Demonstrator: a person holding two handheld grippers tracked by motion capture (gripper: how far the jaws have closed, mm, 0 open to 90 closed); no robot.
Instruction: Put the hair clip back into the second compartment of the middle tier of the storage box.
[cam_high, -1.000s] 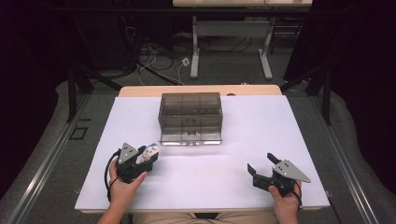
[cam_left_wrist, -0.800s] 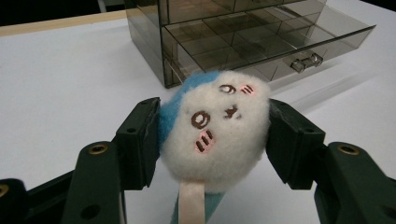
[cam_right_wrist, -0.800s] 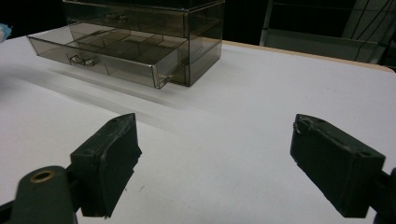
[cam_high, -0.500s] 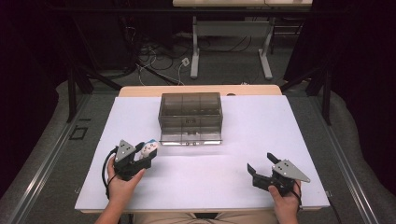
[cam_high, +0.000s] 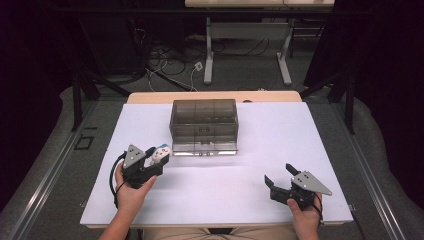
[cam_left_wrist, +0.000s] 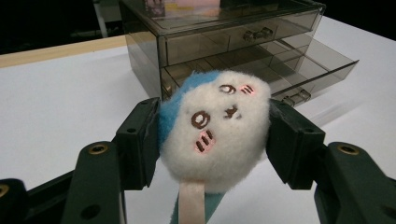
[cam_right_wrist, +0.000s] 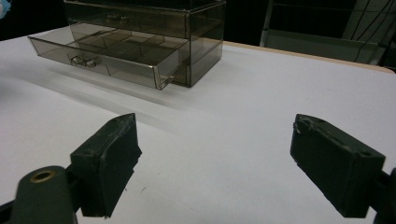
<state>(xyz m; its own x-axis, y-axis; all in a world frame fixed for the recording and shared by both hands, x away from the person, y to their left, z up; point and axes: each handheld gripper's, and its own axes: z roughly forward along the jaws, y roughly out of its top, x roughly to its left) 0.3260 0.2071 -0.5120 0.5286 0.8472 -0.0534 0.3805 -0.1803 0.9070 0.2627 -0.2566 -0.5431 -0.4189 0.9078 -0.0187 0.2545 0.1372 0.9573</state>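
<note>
My left gripper (cam_high: 156, 158) is shut on a small white plush toy (cam_left_wrist: 217, 128) with a blue back and a drawn face, its jaws pressing both sides. The plush toy (cam_high: 161, 152) sits just left of the front of a smoky clear drawer box (cam_high: 204, 126) at the table's middle. The box's lower drawer (cam_left_wrist: 299, 65) is pulled out and shows bare dividers; the upper drawer (cam_left_wrist: 243, 35) is closed. My right gripper (cam_high: 280, 181) rests low at the front right of the table, open, with nothing between its jaws. The open drawer (cam_right_wrist: 112, 53) lies ahead and left of it.
The white tabletop (cam_high: 280, 135) spreads wide around the box, with a wooden strip (cam_high: 160, 96) along its far edge. Beyond the table stand desk legs (cam_high: 285, 50) and a tangle of cables (cam_high: 165, 60) on the floor.
My left gripper has moved slightly forward toward the box with the plush toy in it. The right gripper has stayed put.
</note>
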